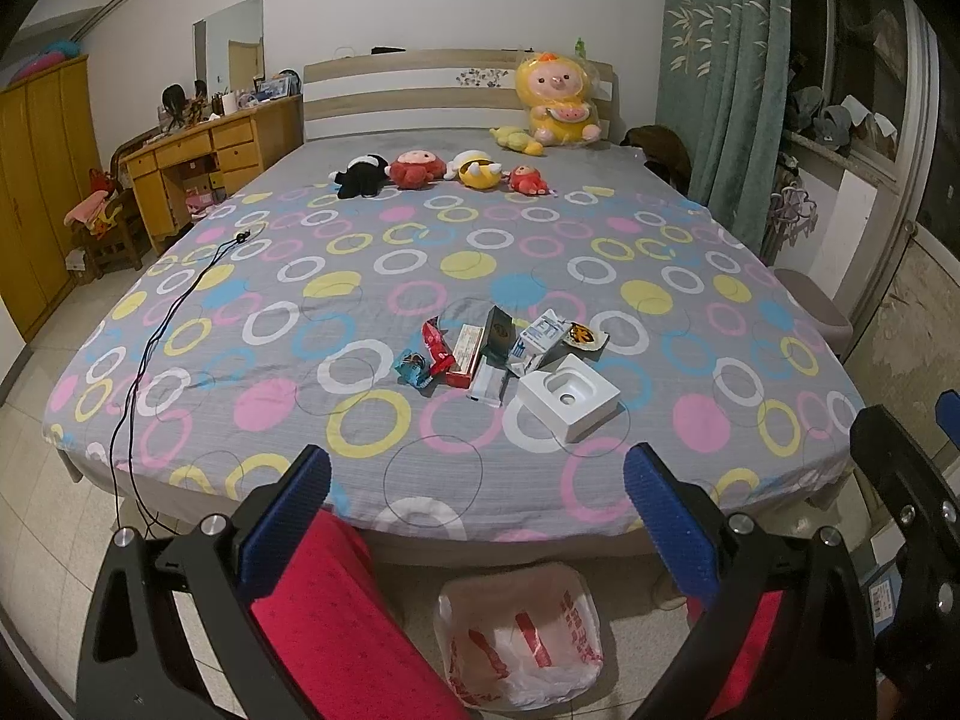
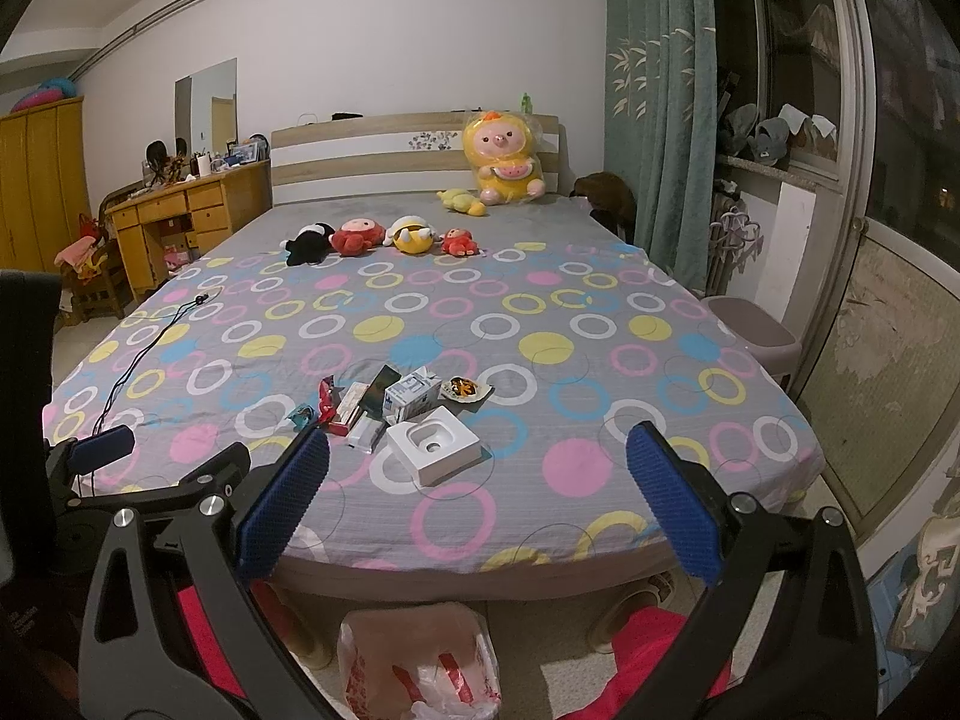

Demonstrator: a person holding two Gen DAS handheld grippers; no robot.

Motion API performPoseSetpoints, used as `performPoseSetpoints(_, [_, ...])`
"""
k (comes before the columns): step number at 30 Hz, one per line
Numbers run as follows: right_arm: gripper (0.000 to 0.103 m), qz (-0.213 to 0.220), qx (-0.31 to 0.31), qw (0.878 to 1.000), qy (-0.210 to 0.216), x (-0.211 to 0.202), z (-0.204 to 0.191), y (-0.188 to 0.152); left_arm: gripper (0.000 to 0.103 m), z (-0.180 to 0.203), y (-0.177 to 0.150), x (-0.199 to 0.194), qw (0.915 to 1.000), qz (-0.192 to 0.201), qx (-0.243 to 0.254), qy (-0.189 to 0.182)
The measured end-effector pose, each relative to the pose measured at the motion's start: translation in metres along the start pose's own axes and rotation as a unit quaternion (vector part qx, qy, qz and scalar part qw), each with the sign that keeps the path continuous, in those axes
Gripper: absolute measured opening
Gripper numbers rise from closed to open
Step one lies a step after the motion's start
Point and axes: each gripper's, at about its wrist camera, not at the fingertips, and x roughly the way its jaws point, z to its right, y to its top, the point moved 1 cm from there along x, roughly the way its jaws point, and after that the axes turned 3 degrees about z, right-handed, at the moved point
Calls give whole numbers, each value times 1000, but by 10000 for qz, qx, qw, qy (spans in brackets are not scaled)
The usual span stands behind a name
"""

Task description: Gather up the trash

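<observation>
A cluster of trash lies near the foot of the bed: a white moulded tray (image 1: pixel 568 399) (image 2: pixel 432 445), a small milk carton (image 1: pixel 539 340) (image 2: pixel 411 397), a dark box (image 1: pixel 499 330) (image 2: pixel 381 387), a red-and-white flat pack (image 1: pixel 463 357) (image 2: pixel 351 408), red wrappers (image 1: pixel 437 345) (image 2: pixel 326 397), a blue wrapper (image 1: pixel 413 367) (image 2: pixel 300 415) and a yellow round packet (image 1: pixel 582 335) (image 2: pixel 463 389). A white plastic bag (image 1: pixel 519 636) (image 2: pixel 420 660) with red print sits open on the floor below. My left gripper (image 1: pixel 477 516) and right gripper (image 2: pixel 477 498) both hang open over the bed's foot edge, holding nothing.
The bed (image 1: pixel 420 252) has a grey sheet with coloured rings. Plush toys (image 1: pixel 414 171) (image 2: pixel 384 237) sit near the headboard. A black cable (image 1: pixel 156 324) trails off the left side. A wooden desk (image 1: pixel 204 162) stands left, a stool (image 2: pixel 756 330) right. Red trouser legs (image 1: pixel 336 618) show below.
</observation>
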Motion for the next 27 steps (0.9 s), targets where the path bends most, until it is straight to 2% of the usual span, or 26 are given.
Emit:
performPoseSetpoints(18, [97,-12,-7,10000,5,1,-2,0,96,1,-1,0,10000,-3,10,4])
performPoseSetpoints(25, [97,-46,-44,10000,15,5,-17,-3,96,0,0,-1,10000,-3,18,-9])
performPoseSetpoints(27, [97,-83,-85,9999,31,12,-30,-13,96,-1,0,0,10000,-27,22,-11])
